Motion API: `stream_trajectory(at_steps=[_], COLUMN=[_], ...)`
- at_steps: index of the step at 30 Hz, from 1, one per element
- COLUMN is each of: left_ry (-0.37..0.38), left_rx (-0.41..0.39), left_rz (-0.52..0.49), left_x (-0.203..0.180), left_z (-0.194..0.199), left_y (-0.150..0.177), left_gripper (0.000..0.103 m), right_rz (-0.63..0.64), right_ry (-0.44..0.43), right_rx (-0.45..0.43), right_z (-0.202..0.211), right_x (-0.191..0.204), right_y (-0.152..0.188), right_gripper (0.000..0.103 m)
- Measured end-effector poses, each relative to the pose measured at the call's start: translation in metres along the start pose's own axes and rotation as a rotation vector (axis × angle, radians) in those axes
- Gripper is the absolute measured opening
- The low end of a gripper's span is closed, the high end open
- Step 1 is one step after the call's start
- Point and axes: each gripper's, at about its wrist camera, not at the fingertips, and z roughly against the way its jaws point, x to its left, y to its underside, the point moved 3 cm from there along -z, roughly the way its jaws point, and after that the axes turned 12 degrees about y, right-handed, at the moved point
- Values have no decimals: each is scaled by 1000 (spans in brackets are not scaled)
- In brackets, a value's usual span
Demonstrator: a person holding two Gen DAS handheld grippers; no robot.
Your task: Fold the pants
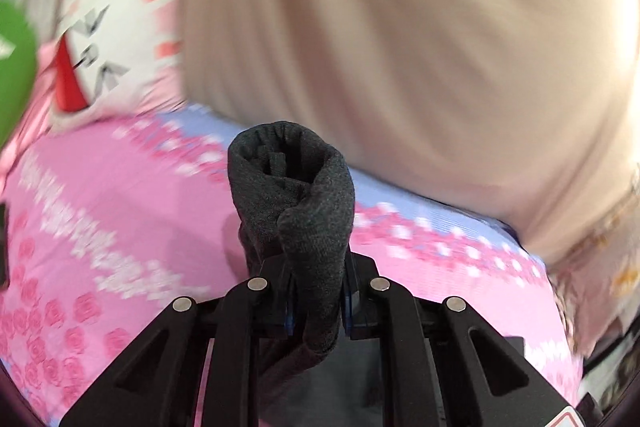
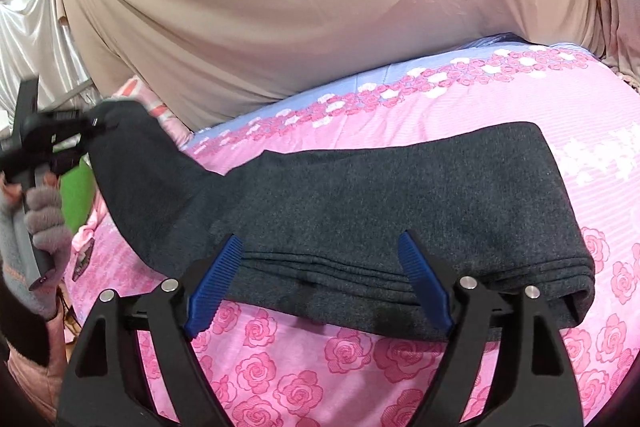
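The dark grey pants lie partly folded on the pink rose bedsheet, several layers stacked at the near edge. My left gripper is shut on a bunched end of the pants and holds it lifted above the bed; it also shows at the far left of the right wrist view, pulling that end up. My right gripper is open, its blue pads astride the near folded edge without closing on it.
A big beige cloth-covered bulk rises behind the bed. A white and pink cat-face pillow and a green object sit at the left. The bed's blue border runs along the back.
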Motion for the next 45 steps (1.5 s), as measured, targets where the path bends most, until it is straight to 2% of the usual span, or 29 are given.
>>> stream_trajectory(at_steps=[2,6,8,9,10,11,12,14,16,19,21,24,29,32,35,39,40,42,43,44,45], left_ry=[33,90,112,128,155,182,196,191,171,130,59,-24,0,5,-11,-12,-3,23,32,42,57], left_rx=[20,154,236,265,297,313,301,264,226,168,148,168,201,222,224,208,201,195,198,201,200], left_rz=[-28,-51,-82,-88,-88,-82,-72,-88,-95,-106,-128,-156,-120,-92,-108,-165,-168,-164,-160,-156,-152], left_x=[-24,-65,-84,-89,-93,-93,-95,-91,-82,-65,-50,-27,10,36,50,56,57,59,60,61,62], left_z=[-11,-50,-69,-75,-79,-80,-75,-64,-50,-30,-25,-24,-10,-1,6,14,15,14,12,11,12], left_y=[3,33,58,67,76,83,87,84,77,69,71,84,114,125,132,135,135,136,136,137,138], left_gripper=[13,14,22,34,54,63,69,71,78,83,83,83,83,83,83,83,83,83,83,83,83], right_rz=[3,4,-7,-13,-20,-27,-32,-37,-39,-33,-37,-56,-89,-25,25,-99,-120,-100,-104,-116,-122], right_ry=[-6,-26,-38,-42,-46,-52,-56,-61,-61,-55,-46,-28,-97,-81,-49,-112,-125,-115,-119,-134,-148], right_rx=[-7,-20,-21,-20,-17,-13,-8,-2,7,27,54,110,173,188,243,368,383,403,408,423,438], right_z=[2,5,6,6,6,6,6,6,5,1,-5,-14,-25,-34,-52,-80,-86,-94,-96,-100,-103], right_x=[1,2,0,0,-2,-3,-5,-7,-8,-9,-9,-10,6,30,47,44,44,48,50,53,58], right_y=[0,0,-1,-1,-1,-2,-2,-2,-2,-2,-3,-6,-13,-16,-16,-12,-12,-16,-18,-23,-28], right_gripper=[84,85,85,85,85,86,86,86,86,86,86,86,86,86,86,87,85,45,41,29,22])
